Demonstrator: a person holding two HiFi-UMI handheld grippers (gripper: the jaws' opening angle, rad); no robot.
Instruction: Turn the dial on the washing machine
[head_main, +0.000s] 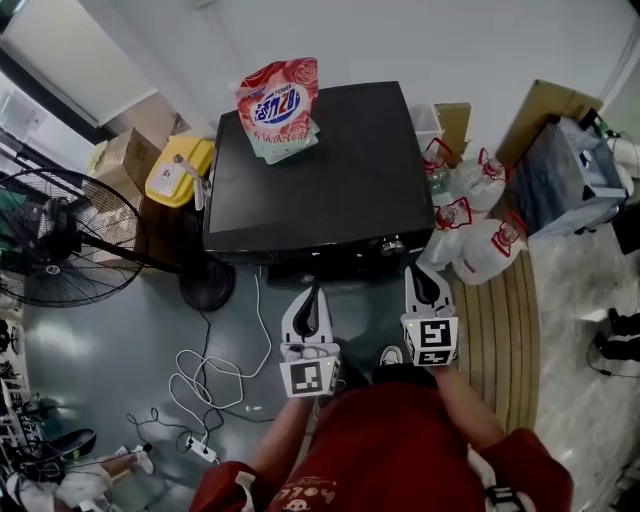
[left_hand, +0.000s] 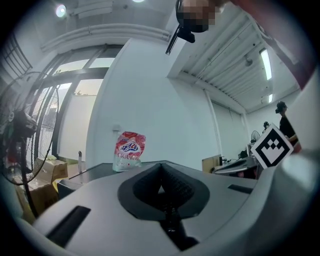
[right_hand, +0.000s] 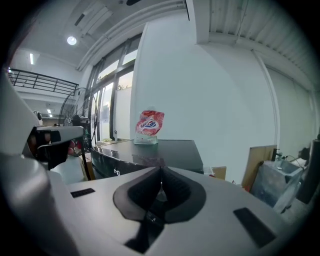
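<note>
The black washing machine (head_main: 310, 170) stands against the wall, seen from above. Its silver dial (head_main: 392, 245) sits on the front panel toward the right. A pink detergent bag (head_main: 278, 105) stands on the lid at the back. My left gripper (head_main: 315, 292) hangs in front of the machine, shut and holding nothing. My right gripper (head_main: 425, 272), also shut and empty, is just below and right of the dial without touching it. In the left gripper view the shut left gripper (left_hand: 161, 170) points over the lid at the bag (left_hand: 129, 150). The right gripper (right_hand: 161, 172) faces the machine's front corner (right_hand: 150, 150); the dial is hidden there.
A black standing fan (head_main: 60, 235) is at the left, with a yellow container (head_main: 180, 170) and cardboard boxes behind it. White jugs with red labels (head_main: 470, 220) crowd the machine's right side. White cables (head_main: 210, 380) lie on the floor at the lower left.
</note>
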